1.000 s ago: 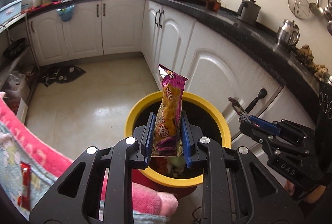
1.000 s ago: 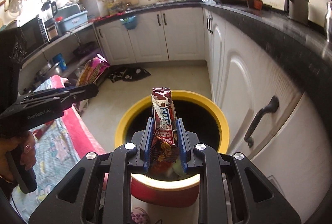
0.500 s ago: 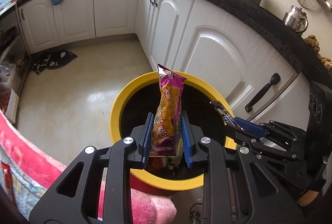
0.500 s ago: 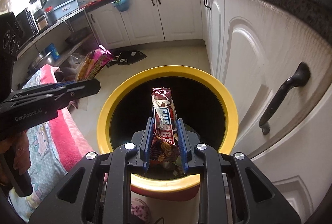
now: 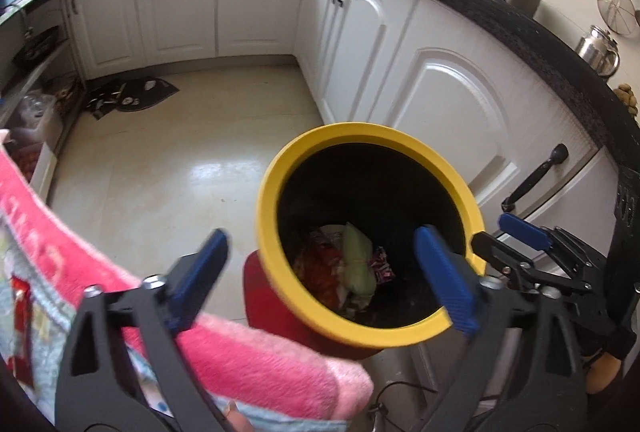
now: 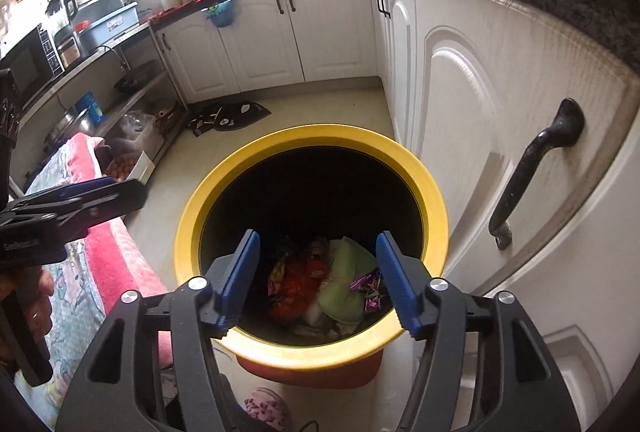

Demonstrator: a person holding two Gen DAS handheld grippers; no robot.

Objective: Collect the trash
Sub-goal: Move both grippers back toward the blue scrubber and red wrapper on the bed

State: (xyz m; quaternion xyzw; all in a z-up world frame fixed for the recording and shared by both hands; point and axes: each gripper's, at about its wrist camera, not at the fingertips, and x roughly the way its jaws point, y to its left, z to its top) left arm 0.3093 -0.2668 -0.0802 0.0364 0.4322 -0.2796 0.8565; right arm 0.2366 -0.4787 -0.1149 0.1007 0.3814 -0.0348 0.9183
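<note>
A round bin with a yellow rim (image 5: 362,132) (image 6: 308,136) and red base stands on the kitchen floor by the white cabinets. Wrappers and other trash (image 5: 348,272) (image 6: 328,280) lie at its dark bottom. My left gripper (image 5: 320,272) hangs over the bin's near side, its jaws opening wide with nothing between them. My right gripper (image 6: 318,276) is above the bin mouth, jaws opening and empty too. The right gripper (image 5: 516,232) shows at the right of the left wrist view; the left gripper (image 6: 80,200) shows at the left of the right wrist view.
White cabinet doors with a black handle (image 6: 532,168) stand close on the right under a dark counter (image 5: 540,32). A pink blanket (image 5: 200,344) (image 6: 104,252) lies on the left. A dark mat (image 5: 128,96) is on the tiled floor further off.
Both grippers let go: the purple snack packet and the brown bar wrapper have left the jaws and are no longer held. Both grippers sank toward the bin and their jaws spread apart.
</note>
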